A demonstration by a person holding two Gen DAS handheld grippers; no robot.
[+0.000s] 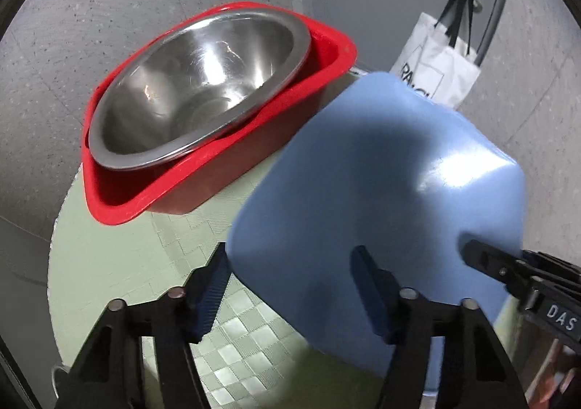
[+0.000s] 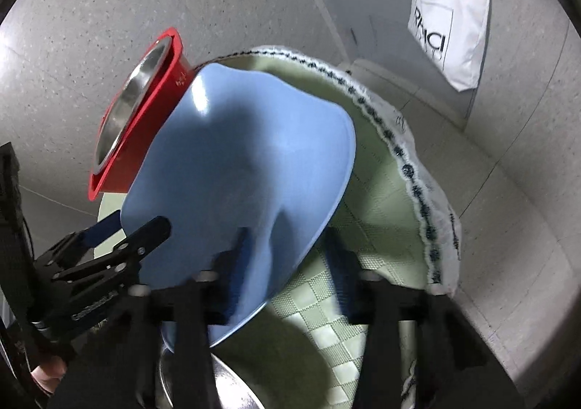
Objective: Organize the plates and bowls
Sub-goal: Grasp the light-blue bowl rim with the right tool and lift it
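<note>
A pale blue plastic basin lies tilted, bottom up, on a green checked mat. My left gripper straddles its near rim with its jaws apart: one finger is just outside the edge, the other over the blue wall. My right gripper has pinched the rim on the other side. It shows in the left wrist view as a black tip on the blue surface. Behind stands a red tub with a steel bowl inside. My left gripper is at the left in the right wrist view.
Under the basin's near edge shows part of a steel dish. The mat covers a round table with a lace-edged cloth hanging over its rim. A white tote bag hangs on the wall behind. A speckled grey floor lies around.
</note>
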